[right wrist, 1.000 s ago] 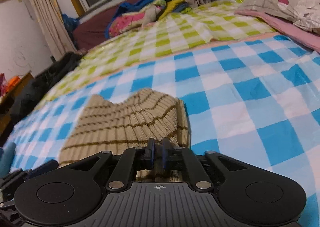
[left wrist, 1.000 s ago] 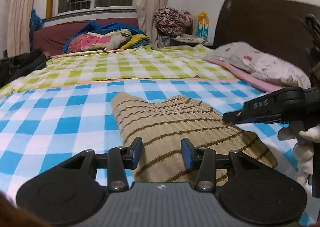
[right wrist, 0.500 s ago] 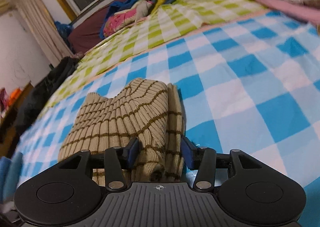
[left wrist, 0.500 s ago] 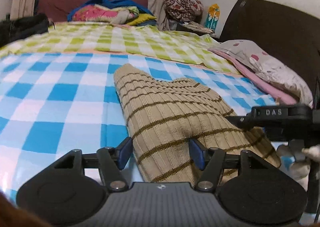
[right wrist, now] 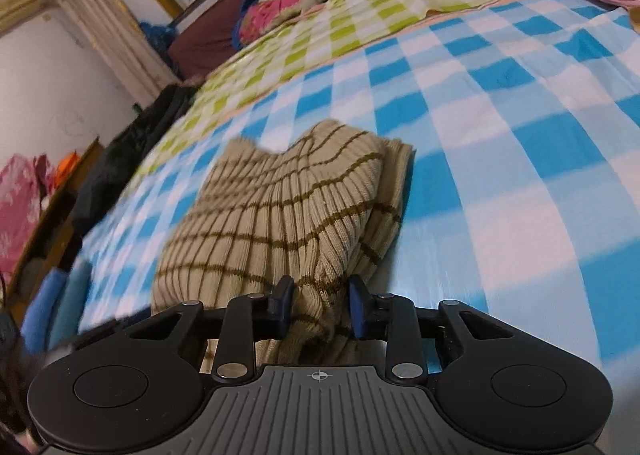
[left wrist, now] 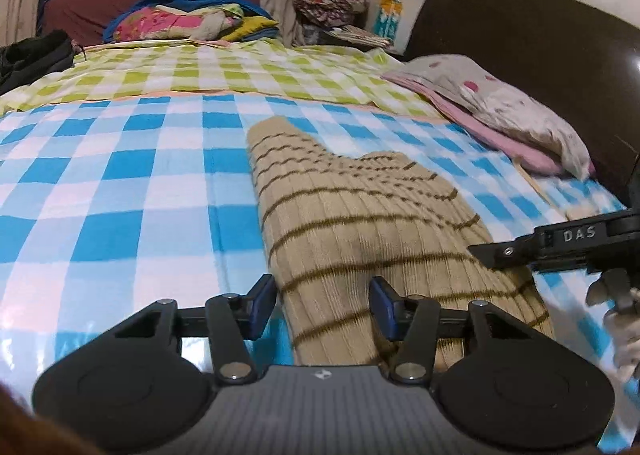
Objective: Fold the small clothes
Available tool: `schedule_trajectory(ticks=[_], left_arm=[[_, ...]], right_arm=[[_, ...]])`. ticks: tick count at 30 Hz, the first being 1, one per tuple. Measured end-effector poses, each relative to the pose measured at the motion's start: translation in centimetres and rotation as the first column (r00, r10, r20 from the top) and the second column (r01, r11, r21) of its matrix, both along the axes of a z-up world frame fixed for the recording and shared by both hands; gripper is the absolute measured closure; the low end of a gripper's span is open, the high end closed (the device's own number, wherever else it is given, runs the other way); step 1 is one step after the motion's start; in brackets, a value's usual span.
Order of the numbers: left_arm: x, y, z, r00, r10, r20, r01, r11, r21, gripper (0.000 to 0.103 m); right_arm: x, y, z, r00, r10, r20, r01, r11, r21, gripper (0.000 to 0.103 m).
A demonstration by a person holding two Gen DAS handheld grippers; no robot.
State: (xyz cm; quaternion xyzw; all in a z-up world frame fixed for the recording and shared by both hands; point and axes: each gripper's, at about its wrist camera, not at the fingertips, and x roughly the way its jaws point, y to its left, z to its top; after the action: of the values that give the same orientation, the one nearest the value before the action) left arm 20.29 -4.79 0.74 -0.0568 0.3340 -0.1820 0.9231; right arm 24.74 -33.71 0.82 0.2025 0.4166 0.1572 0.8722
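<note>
A small beige ribbed knit garment with brown stripes (left wrist: 360,223) lies folded on the blue-and-white checked sheet (left wrist: 120,191); it also shows in the right wrist view (right wrist: 280,207). My left gripper (left wrist: 322,305) is open, its jaws astride the garment's near left edge. My right gripper (right wrist: 320,307) is open, with the garment's near right corner bunched between its jaws. The right gripper's body shows at the right edge of the left wrist view (left wrist: 560,247).
A green checked sheet (left wrist: 240,71) covers the far half of the bed. Pillows (left wrist: 500,107) lie along the dark headboard (left wrist: 540,35) at right. A pile of bright clothes (left wrist: 180,19) sits by the window. Dark clothes (right wrist: 132,159) lie at the bed's left edge.
My right gripper has opened from shut and widened around the garment's corner. My left gripper opened wider and dropped close to the garment's left edge.
</note>
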Motion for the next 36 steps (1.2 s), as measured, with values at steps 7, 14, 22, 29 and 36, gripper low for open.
schedule_trajectory(ticks=[7, 14, 22, 29, 36], left_arm=[[-0.5, -0.3, 3.0, 0.992, 0.037, 0.123, -0.038, 0.999, 0.008, 0.048], [3.1, -3.2, 2.5, 0.989, 0.044, 0.143, -0.054, 0.996, 0.065, 0.048], [3.5, -2.8, 1.2, 0.992, 0.064, 0.111, -0.072, 0.995, 0.072, 0.047], [1.4, -1.2, 2.3, 0.987, 0.092, 0.133, -0.098, 0.994, 0.038, 0.047], [0.7, -0.9, 0.9, 0.991, 0.098, 0.092, -0.102, 0.994, 0.044, 0.045]], right_arm=[[-2.1, 0.4, 4.3, 0.981, -0.066, 0.183, 0.093, 0.986, -0.139, 0.072], [3.1, 2.9, 2.9, 0.978, -0.063, 0.199, 0.092, 0.986, -0.141, 0.074], [3.9, 0.4, -0.3, 0.982, -0.150, 0.114, 0.156, 0.987, -0.047, 0.082], [2.0, 1.6, 2.6, 0.970, -0.162, 0.184, 0.187, 0.974, -0.128, 0.074], [-0.7, 3.1, 1.6, 0.983, -0.103, 0.152, 0.136, 0.965, -0.223, 0.073]])
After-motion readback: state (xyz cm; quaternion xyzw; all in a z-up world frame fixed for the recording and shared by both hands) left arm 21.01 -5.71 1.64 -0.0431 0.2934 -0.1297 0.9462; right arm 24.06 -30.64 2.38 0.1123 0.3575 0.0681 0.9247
